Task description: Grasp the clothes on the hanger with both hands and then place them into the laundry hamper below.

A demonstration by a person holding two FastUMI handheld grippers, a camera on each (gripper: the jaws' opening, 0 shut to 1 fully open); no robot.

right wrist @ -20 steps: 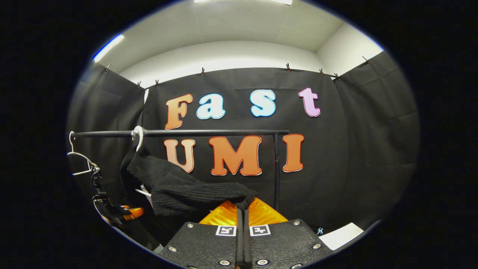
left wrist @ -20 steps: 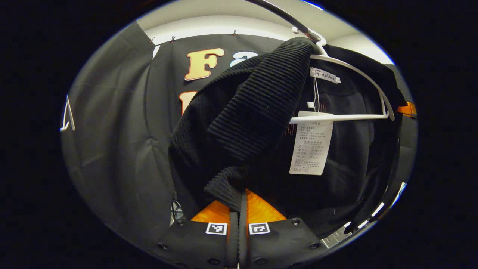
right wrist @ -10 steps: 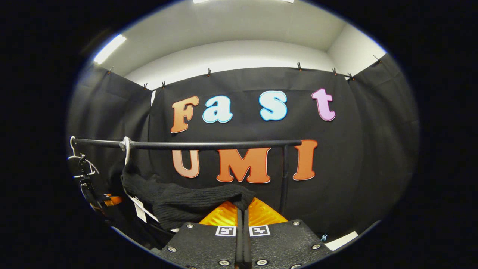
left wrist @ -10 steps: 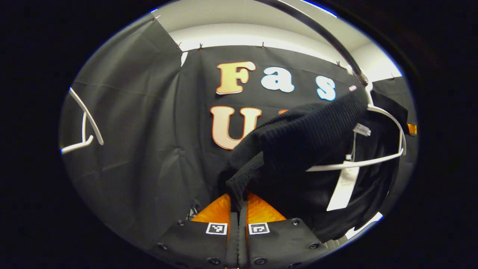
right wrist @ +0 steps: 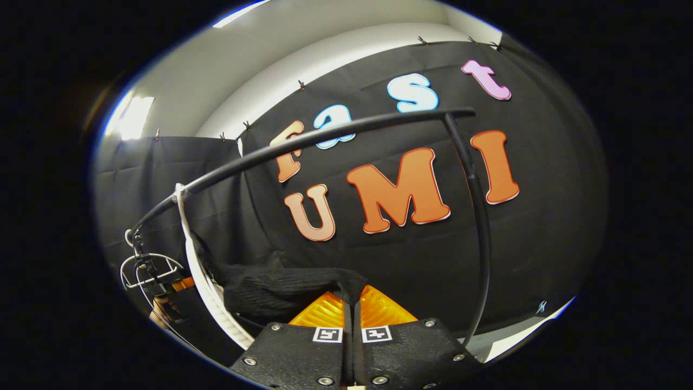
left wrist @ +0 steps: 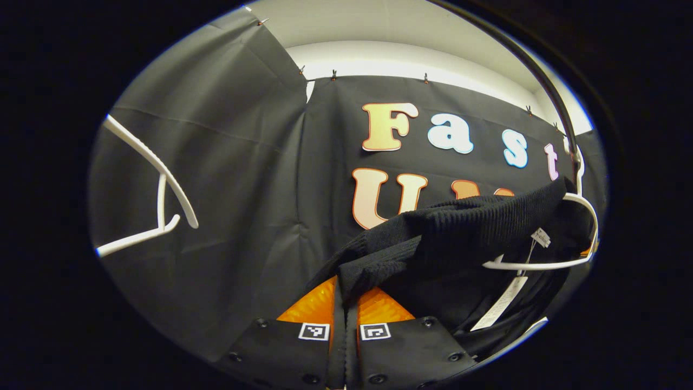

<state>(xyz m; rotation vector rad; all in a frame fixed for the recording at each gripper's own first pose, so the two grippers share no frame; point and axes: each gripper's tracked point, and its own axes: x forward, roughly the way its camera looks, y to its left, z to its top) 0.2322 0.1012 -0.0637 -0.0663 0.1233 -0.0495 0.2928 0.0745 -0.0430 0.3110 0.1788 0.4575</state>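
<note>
Left hand-held gripper [left wrist: 345, 287]: fingers closed together on a ribbed edge of the black knit garment [left wrist: 465, 230], which stretches up and to the right to a white hanger [left wrist: 541, 265] hooked on the black rail [left wrist: 547, 86], a white tag [left wrist: 501, 303] dangling below; a second, bare white hanger [left wrist: 157, 179] hangs at far left. Right hand-held gripper [right wrist: 352, 295]: fingers pinched shut on another edge of the same black knit garment [right wrist: 281, 290], which runs left to the white hanger [right wrist: 197, 271] under the curved black rail [right wrist: 325, 138].
</note>
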